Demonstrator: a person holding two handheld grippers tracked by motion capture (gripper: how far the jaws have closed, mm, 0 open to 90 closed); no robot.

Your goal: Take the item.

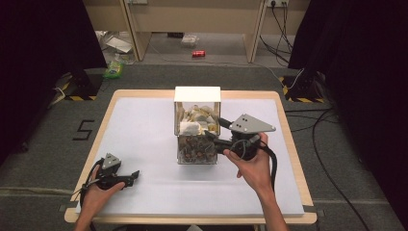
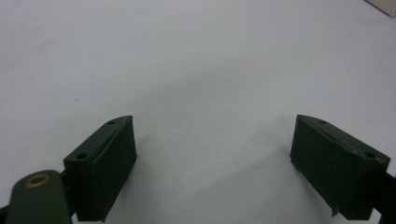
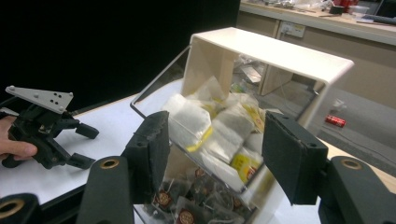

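Note:
A clear box (image 1: 197, 144) with a white top (image 1: 197, 94) stands mid-table. White tea bags (image 1: 195, 118) fill its upper level and dark round-labelled packets (image 1: 192, 150) its lower. My right gripper (image 1: 215, 128) is at the box's right side and points left at the upper level. In the right gripper view its jaws (image 3: 215, 149) stand open and frame the white tea bags (image 3: 219, 126); I see no pad pressing on anything. My left gripper (image 1: 132, 178) rests on the white table cover (image 1: 144, 134) at the front left, open with nothing between its pads (image 2: 215, 158).
The left gripper (image 3: 86, 147) and the hand holding it also appear far left in the right gripper view. On the floor beyond the table lie a red can (image 1: 198, 53) and a green packet (image 1: 114, 70). Cables (image 1: 327, 144) run along the right.

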